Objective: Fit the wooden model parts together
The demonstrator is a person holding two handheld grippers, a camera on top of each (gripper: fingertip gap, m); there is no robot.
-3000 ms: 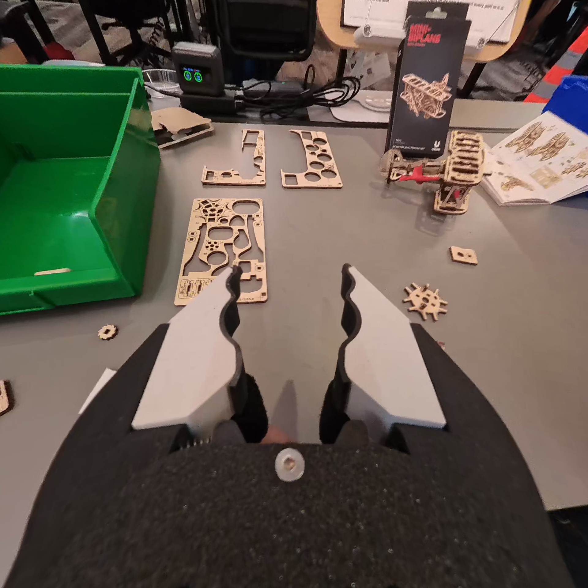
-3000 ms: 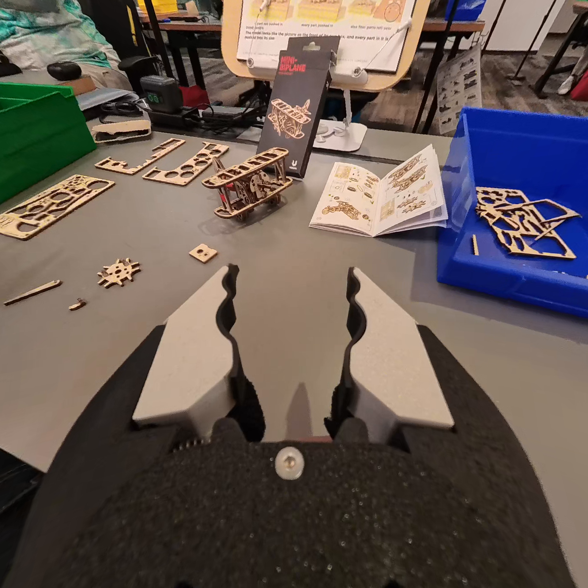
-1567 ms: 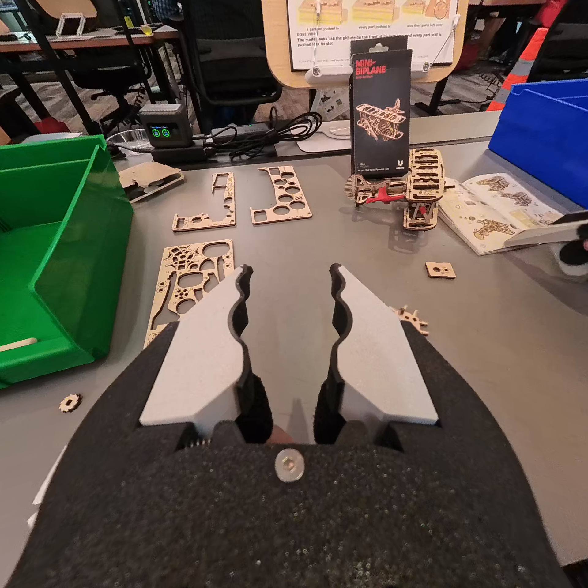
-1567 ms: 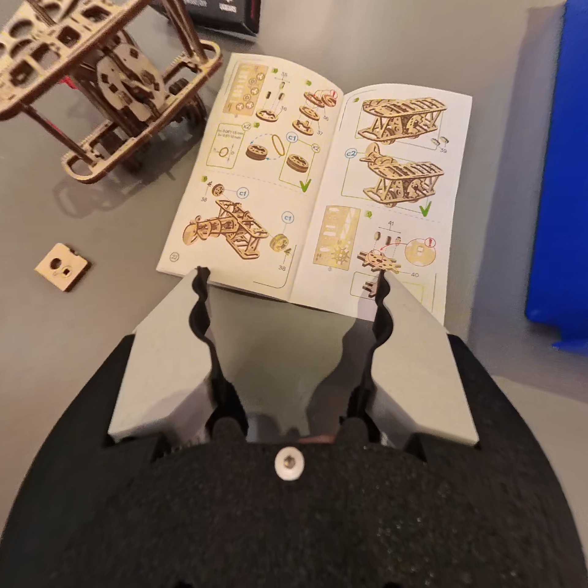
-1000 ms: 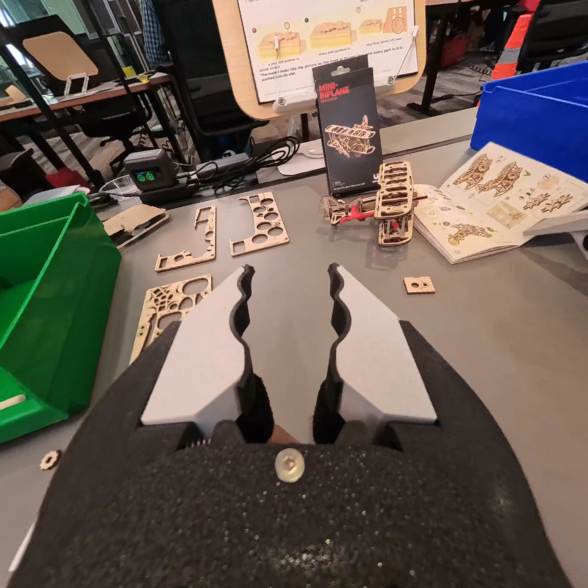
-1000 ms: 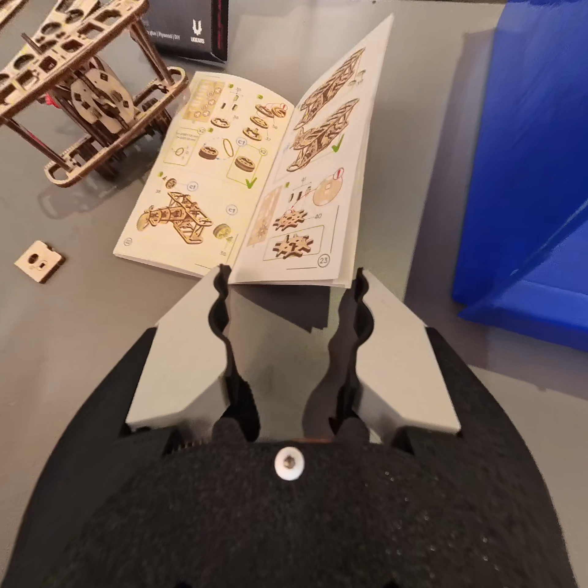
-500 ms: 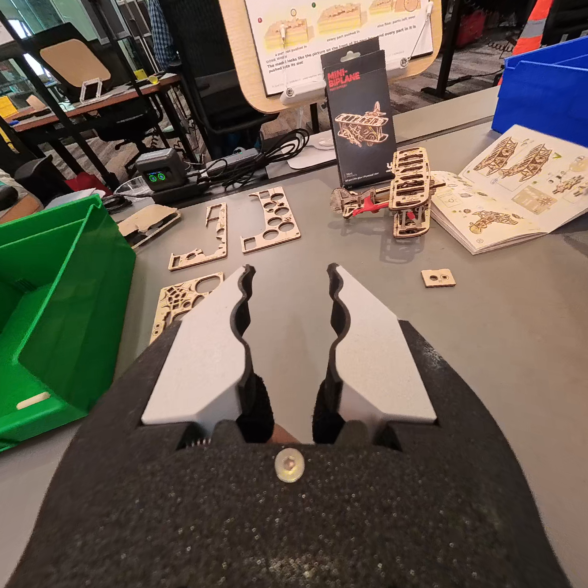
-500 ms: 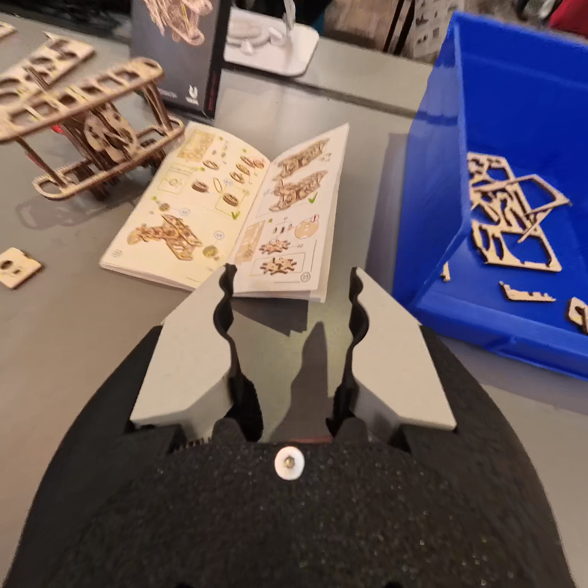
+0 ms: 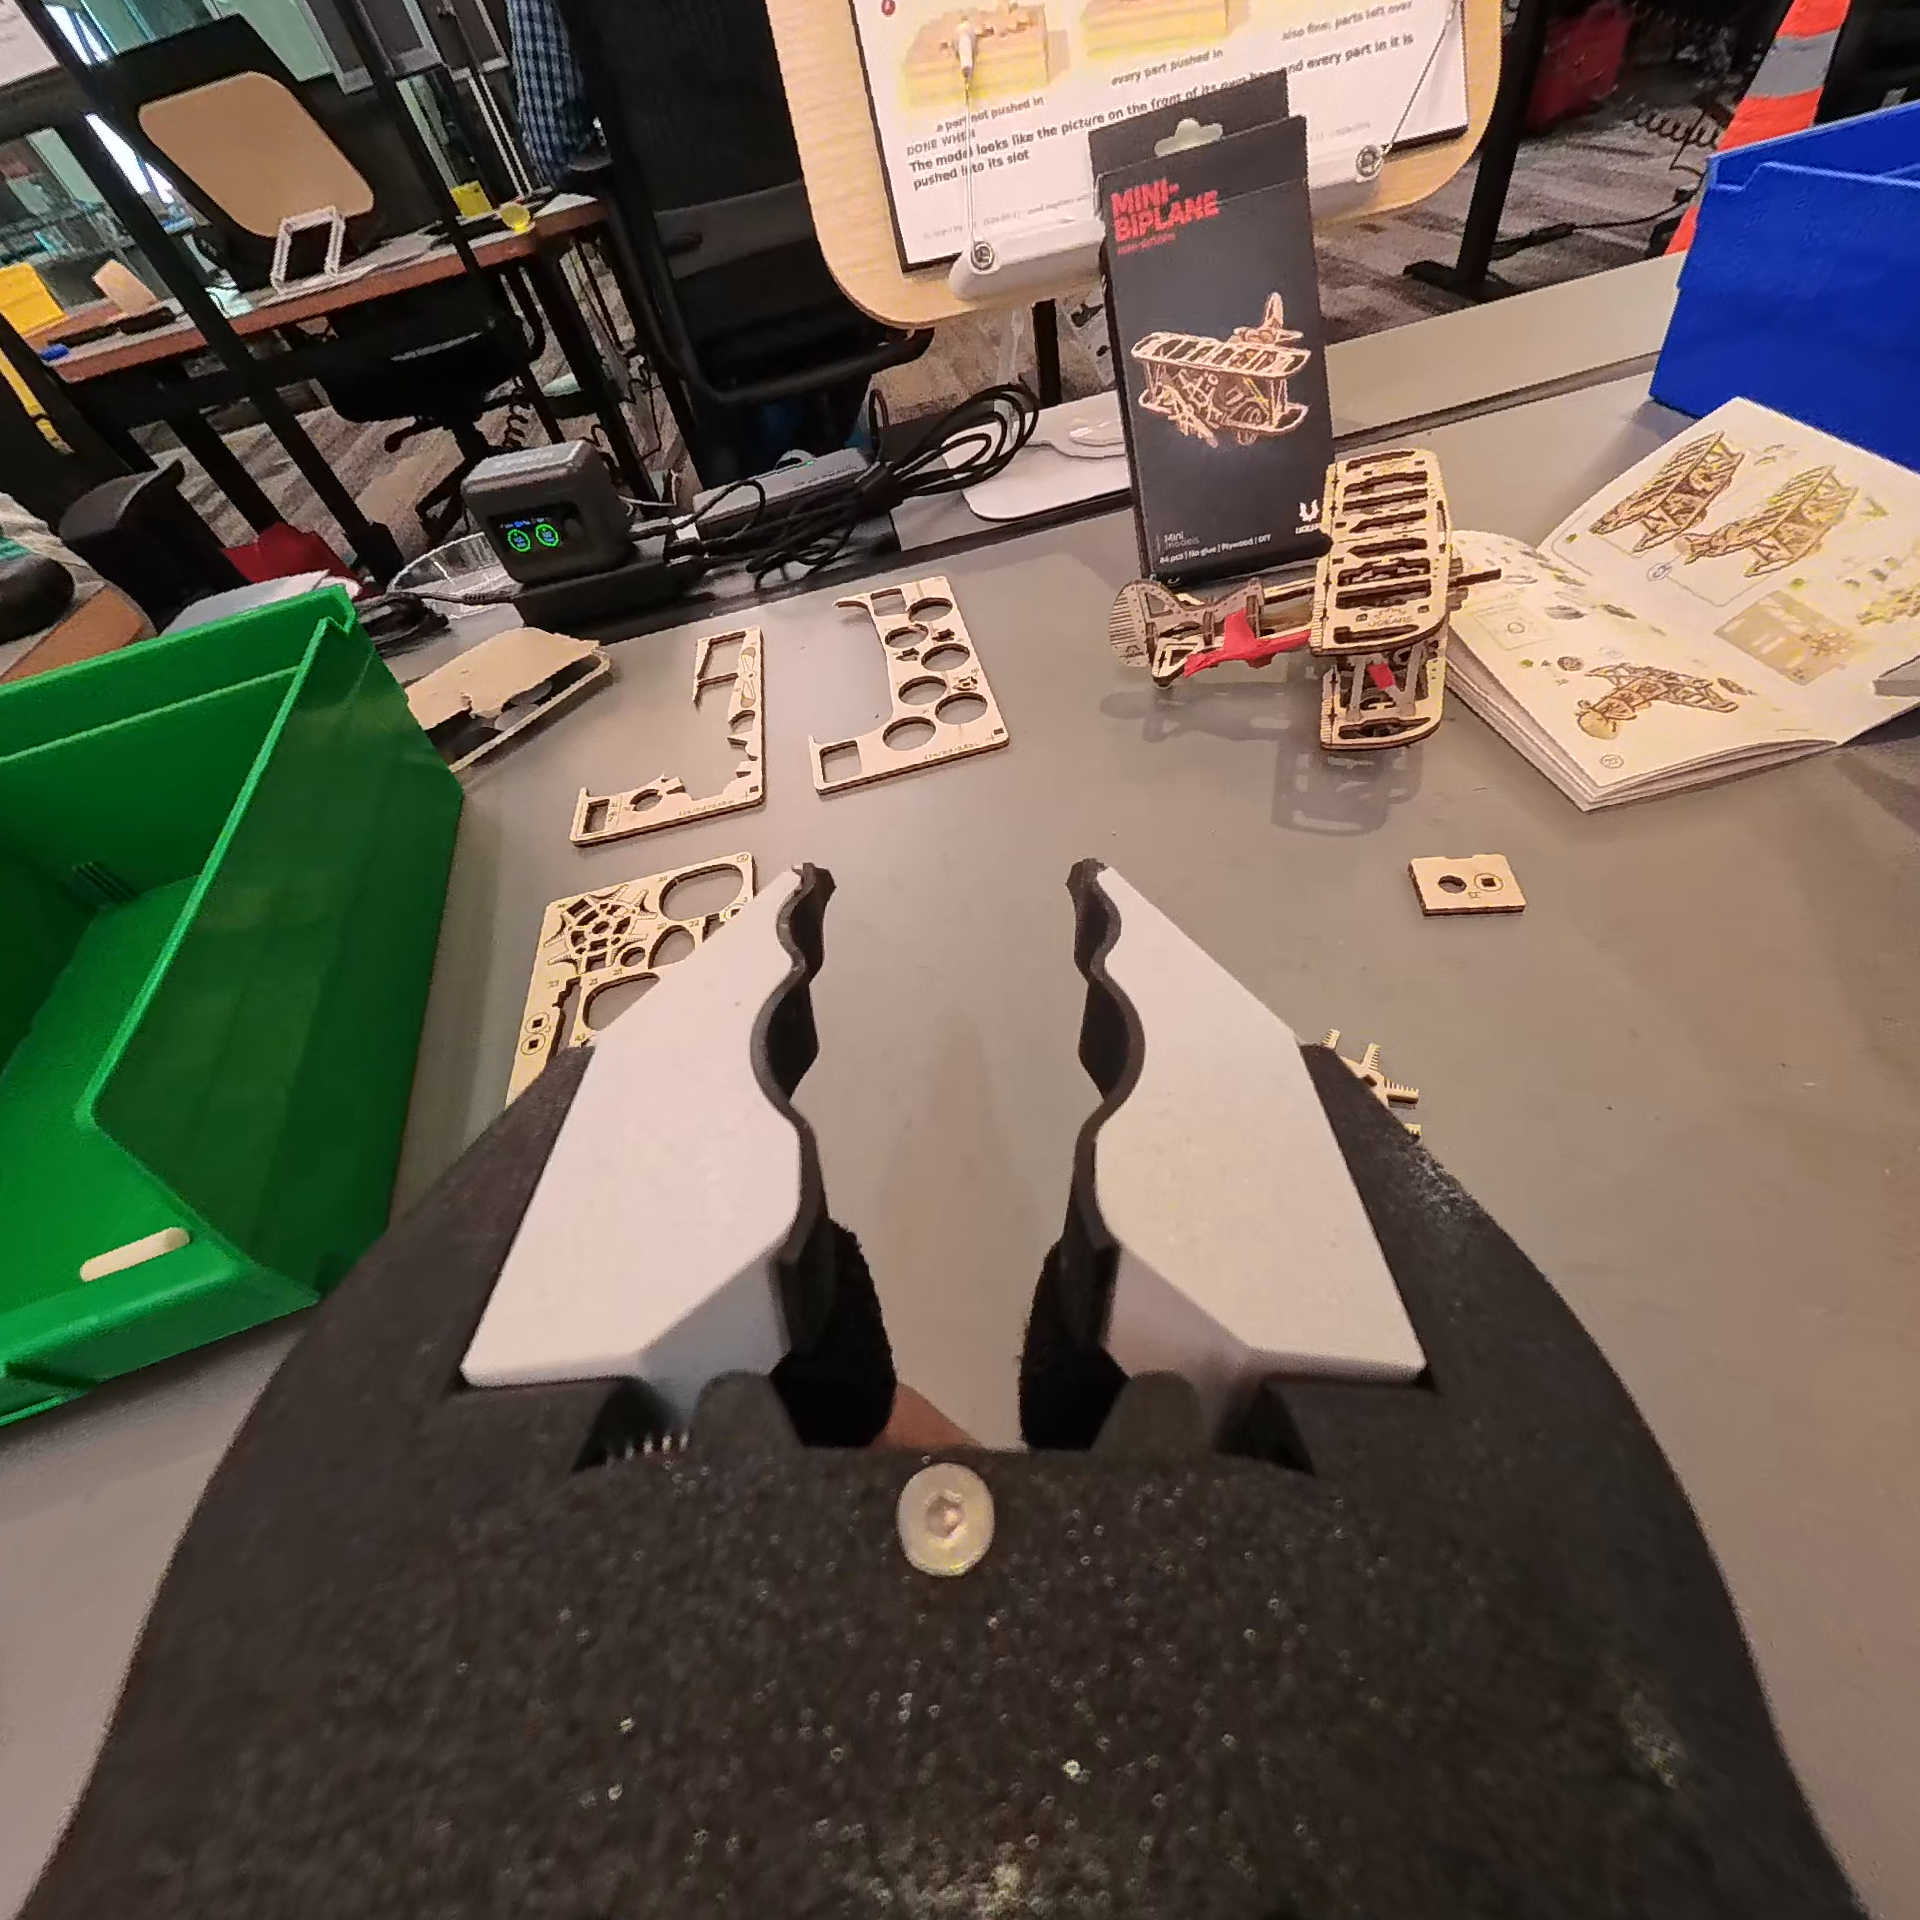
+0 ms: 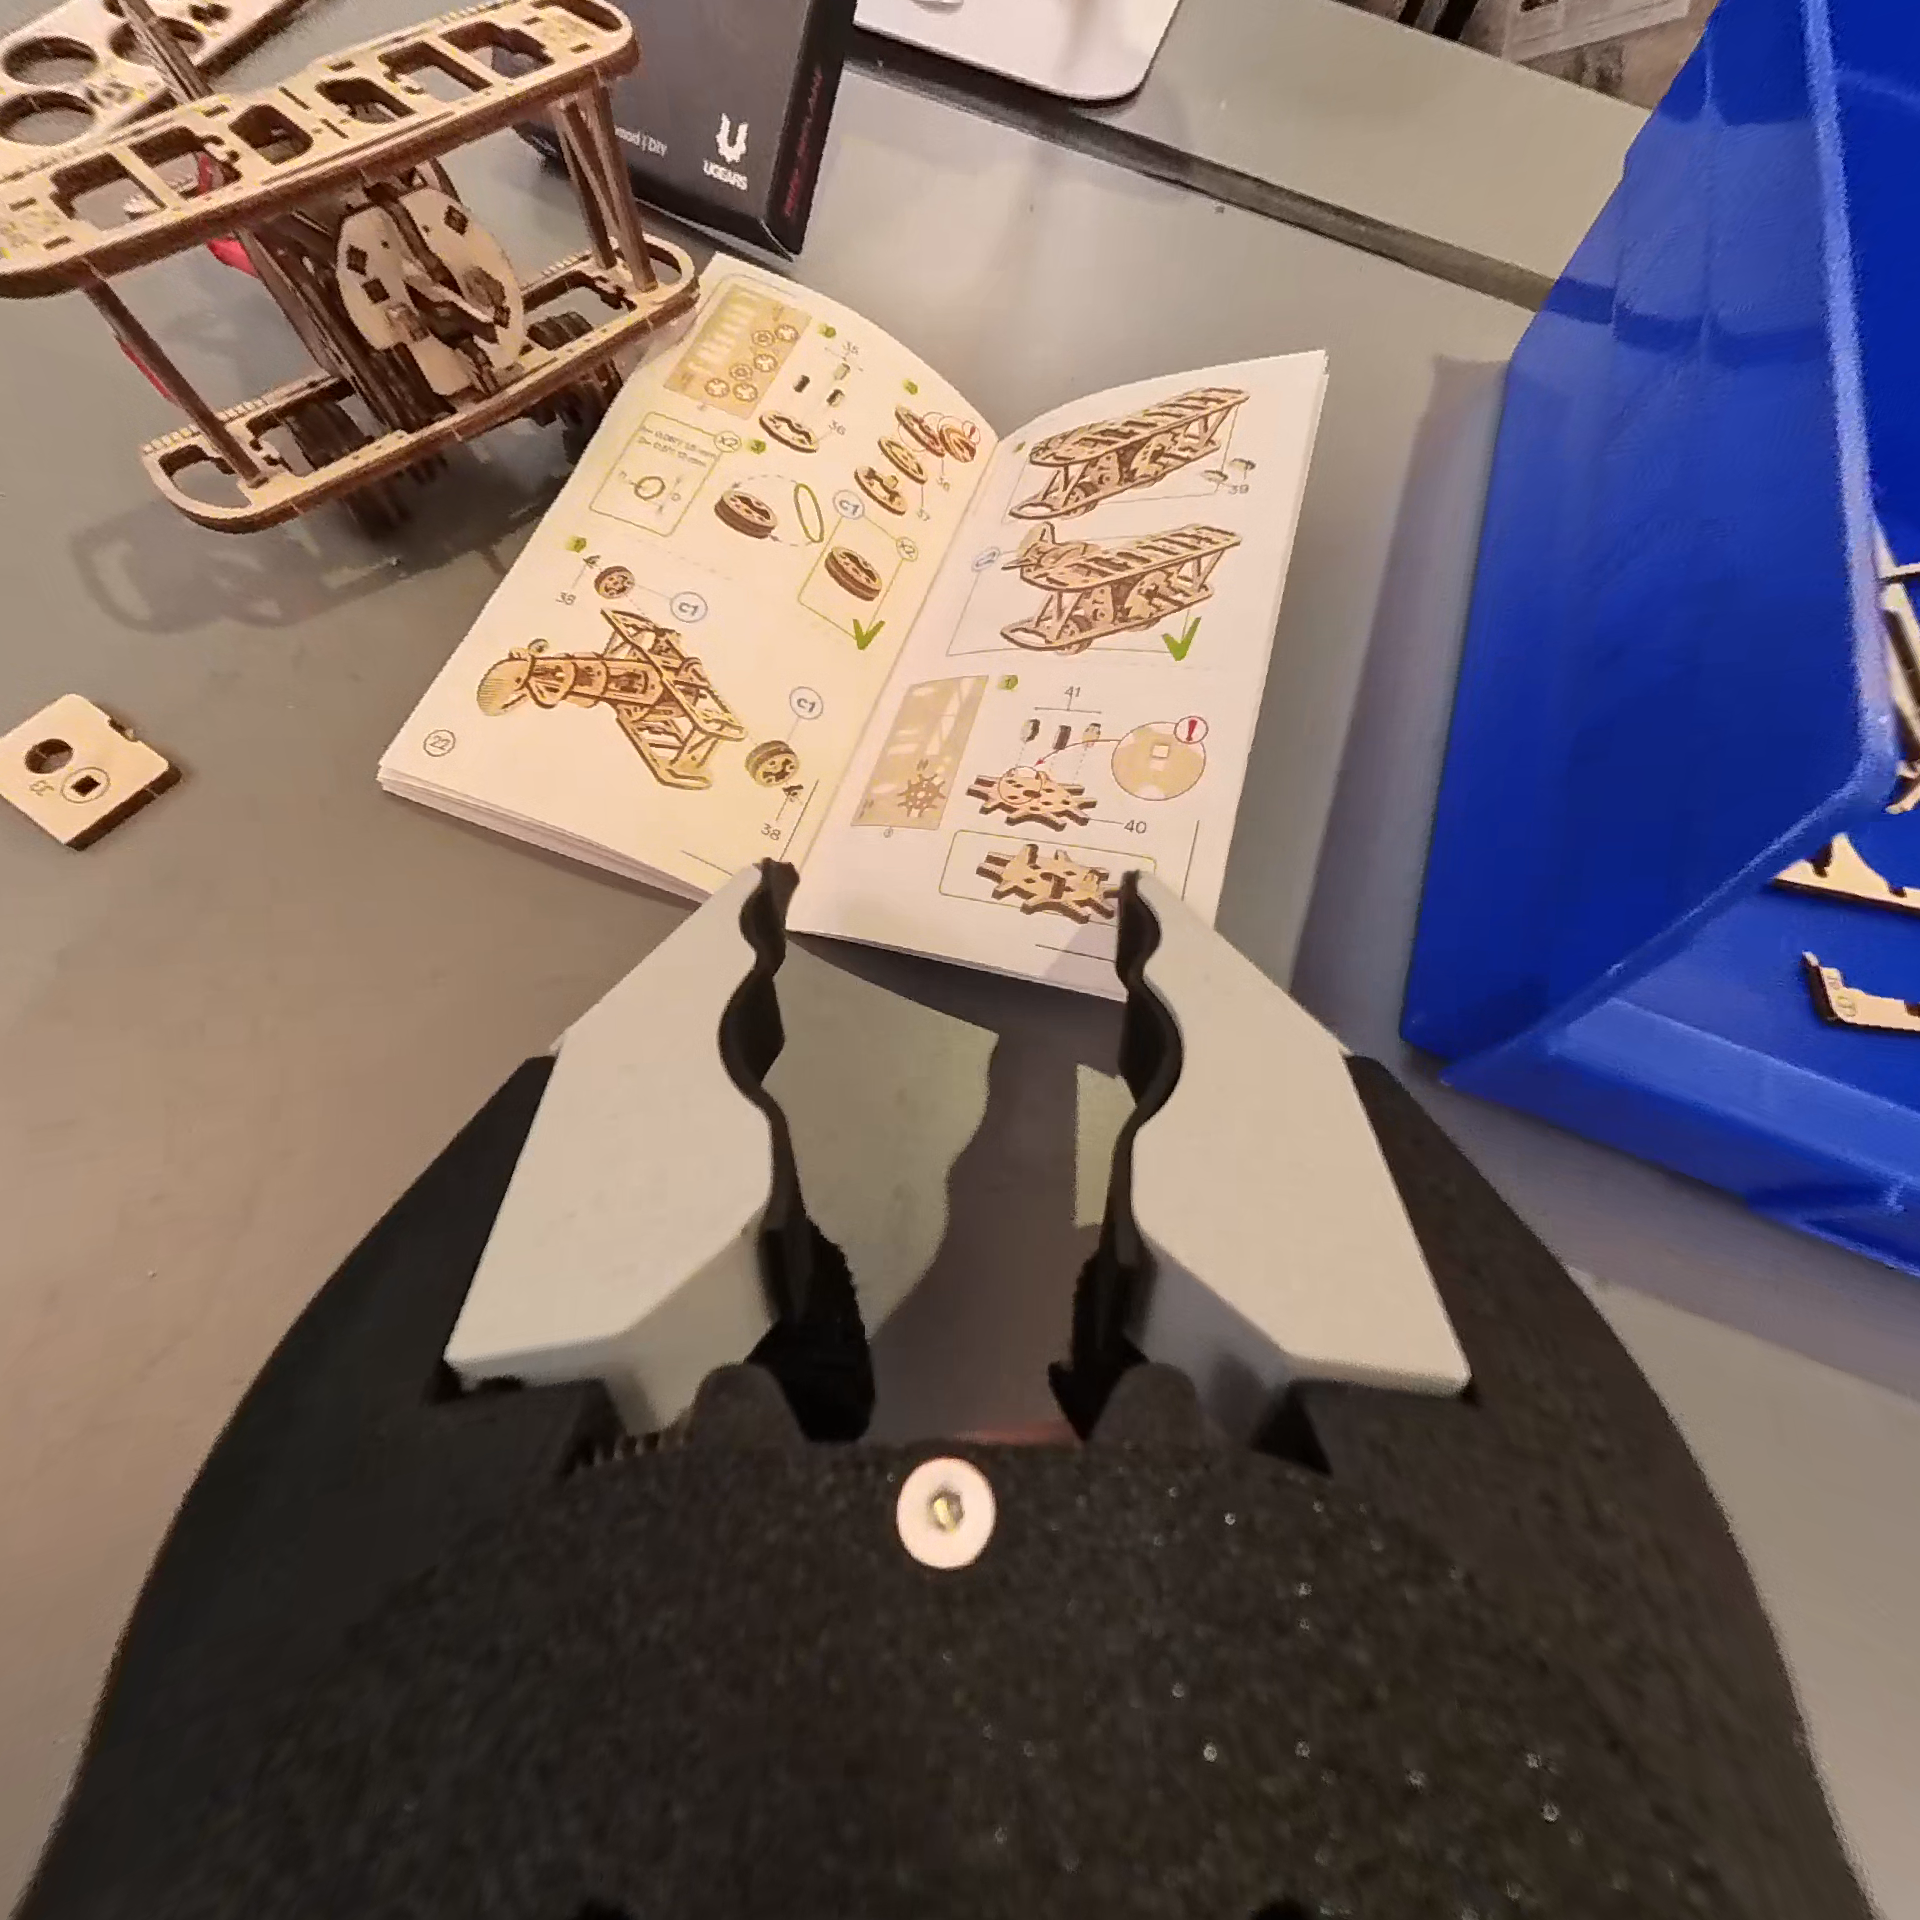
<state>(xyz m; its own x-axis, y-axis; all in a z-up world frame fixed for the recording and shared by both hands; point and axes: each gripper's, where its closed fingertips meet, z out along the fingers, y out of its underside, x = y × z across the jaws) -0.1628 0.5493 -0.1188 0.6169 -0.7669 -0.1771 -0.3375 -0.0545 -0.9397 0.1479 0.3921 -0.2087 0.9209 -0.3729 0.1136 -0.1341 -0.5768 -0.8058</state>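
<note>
Both tongs are empty and parted. Left tongs (image 9: 948, 883) hang above the grey surface (image 9: 1558, 1143) with a moderate gap between the tips, much as half a second ago, though the view sits a touch closer to the scene. Right tongs (image 10: 948, 883) gape a little wider and have swung back toward the open instruction booklet (image 10: 862, 623); their tips now overlap the booklet's near edge, where half a second ago the edge lay just ahead of them, and its right page lies flat instead of standing up.

Ahead and to the right of the left tongs stands the assembled wooden biplane (image 9: 1340, 613), upright on the surface with a red piece at its middle, just in front of the dark kit box (image 9: 1216, 353). A small square wooden part (image 9: 1467, 885) with two holes lies right of the tips, apart from the biplane. A gear-shaped wooden part (image 9: 1371, 1075) peeks out beside the right finger (mostly hidden behind the foam body). Three punched-out wooden sheets (image 9: 904, 686) lie ahead and to the left, and a green bin (image 9: 260, 935) sits far left.

From the right tongs, the biplane is ahead-left, touching nothing but the surface, the square part is at left, and a blue bin (image 10: 1662, 623) holding wooden offcuts stands to the right.
</note>
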